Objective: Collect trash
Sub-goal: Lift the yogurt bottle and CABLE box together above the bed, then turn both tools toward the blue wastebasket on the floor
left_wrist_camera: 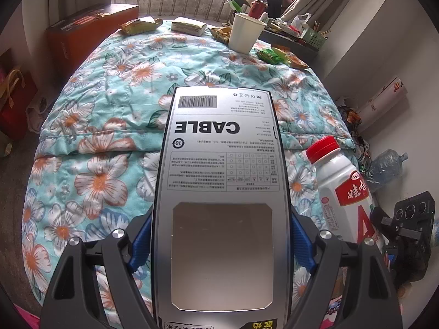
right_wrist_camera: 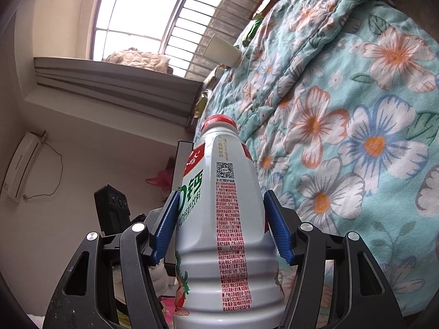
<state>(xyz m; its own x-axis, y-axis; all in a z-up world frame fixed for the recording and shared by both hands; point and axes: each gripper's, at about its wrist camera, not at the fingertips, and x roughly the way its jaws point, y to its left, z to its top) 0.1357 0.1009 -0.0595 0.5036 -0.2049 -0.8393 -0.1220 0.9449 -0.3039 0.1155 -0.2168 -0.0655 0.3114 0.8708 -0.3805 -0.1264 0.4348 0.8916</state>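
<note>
My left gripper (left_wrist_camera: 221,235) is shut on a flat silver box marked CABLE (left_wrist_camera: 222,164), held over the floral bed quilt (left_wrist_camera: 104,126). My right gripper (right_wrist_camera: 221,227) is shut on a white milk-drink bottle with a red cap (right_wrist_camera: 222,219); the bottle also shows in the left wrist view (left_wrist_camera: 340,186), at the right beside the box. At the far end of the quilt lie snack wrappers (left_wrist_camera: 140,25), a small yellow carton (left_wrist_camera: 188,27), a white paper cup (left_wrist_camera: 245,31) and green wrappers (left_wrist_camera: 271,54).
An orange-red box (left_wrist_camera: 82,35) stands at the bed's far left, red bags (left_wrist_camera: 13,96) on the floor left. A cluttered desk (left_wrist_camera: 288,27) is at the far right. A large water jug (left_wrist_camera: 387,164) and a black device (left_wrist_camera: 411,219) are on the right.
</note>
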